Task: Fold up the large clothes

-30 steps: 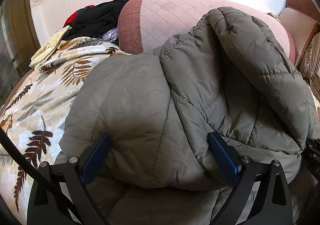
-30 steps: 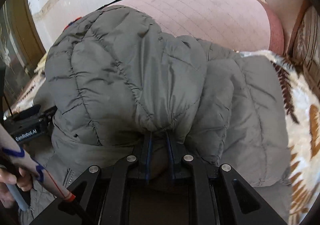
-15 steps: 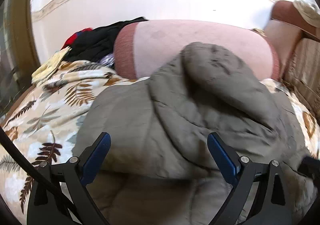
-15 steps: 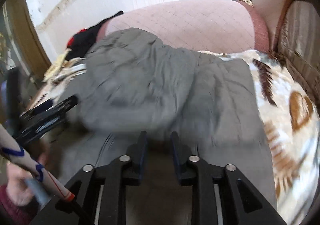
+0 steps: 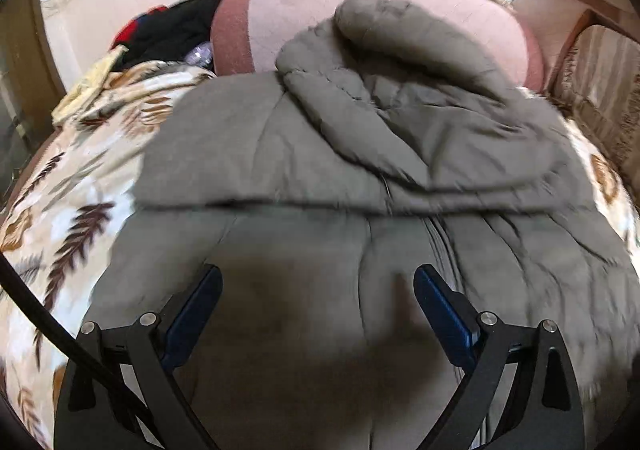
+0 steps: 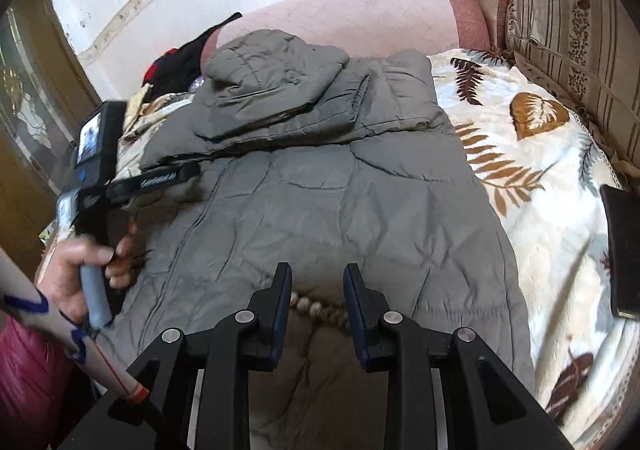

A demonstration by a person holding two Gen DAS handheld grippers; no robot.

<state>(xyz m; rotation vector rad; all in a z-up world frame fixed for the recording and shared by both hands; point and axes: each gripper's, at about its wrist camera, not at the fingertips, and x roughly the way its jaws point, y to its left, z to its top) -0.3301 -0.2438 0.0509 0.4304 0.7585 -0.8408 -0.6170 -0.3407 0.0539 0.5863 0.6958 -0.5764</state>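
Left wrist view shows the left gripper (image 5: 318,290) above the lower part of a grey padded jacket (image 5: 360,154), with its jaws spread wide and nothing between them. The jacket lies flat on a blanket (image 5: 68,186) with a leaf pattern, and its upper part with the hood (image 5: 404,34) is folded down over the body, so a straight fold edge runs across the middle. Behind the jacket there is a pink sofa back (image 5: 280,14), and beside it a pile of dark clothes (image 5: 172,30). In the right wrist view the right gripper (image 6: 316,282) is over the near hem of the jacket (image 6: 340,202); its jaws stand a little apart and they hold nothing. At the left of this view a hand (image 6: 84,270) grips the handle of the left gripper (image 6: 160,180), which is just over the left edge of the jacket. The blanket (image 6: 532,178) is bare to the right of the jacket, and a striped cushion (image 6: 576,42) stands at the far right.
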